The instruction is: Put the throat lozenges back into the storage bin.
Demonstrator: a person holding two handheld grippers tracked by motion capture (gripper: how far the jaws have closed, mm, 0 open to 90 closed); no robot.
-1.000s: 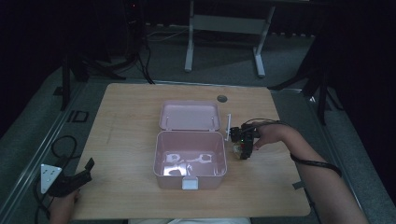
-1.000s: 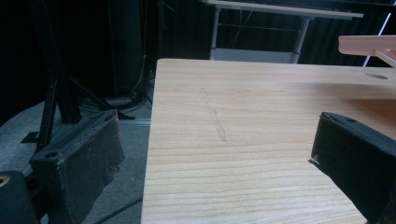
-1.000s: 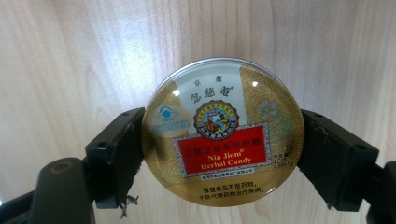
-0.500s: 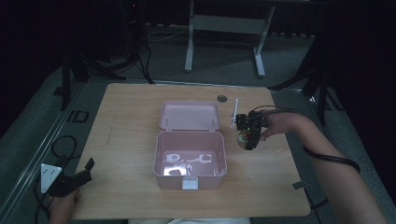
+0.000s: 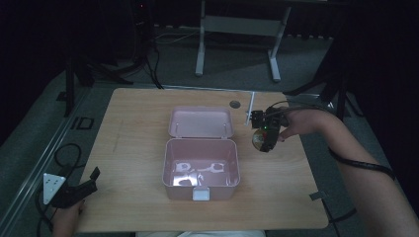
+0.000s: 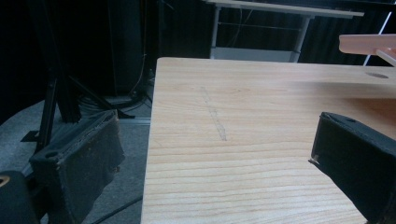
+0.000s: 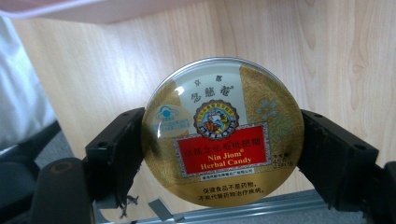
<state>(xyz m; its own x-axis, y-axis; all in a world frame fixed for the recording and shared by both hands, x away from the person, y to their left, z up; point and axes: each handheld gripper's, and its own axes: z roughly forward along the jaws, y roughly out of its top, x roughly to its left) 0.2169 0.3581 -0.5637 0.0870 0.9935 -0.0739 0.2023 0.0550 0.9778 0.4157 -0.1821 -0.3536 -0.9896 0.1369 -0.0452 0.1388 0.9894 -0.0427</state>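
The right gripper (image 7: 219, 149) squeezes a round gold tin (image 7: 223, 130) that says "Nin Jiom Herbal Candy".

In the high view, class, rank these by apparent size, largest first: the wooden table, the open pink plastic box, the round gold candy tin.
1. Wooden table: by far the largest.
2. Open pink plastic box: tray and hinged lid together.
3. Round gold candy tin: smallest, partly hidden by the right gripper clamping it.

right hand-held gripper (image 7: 223, 154) | jaws clamp round candy tin (image 7: 223, 132) by its edges | above wooden table (image 7: 336, 56)
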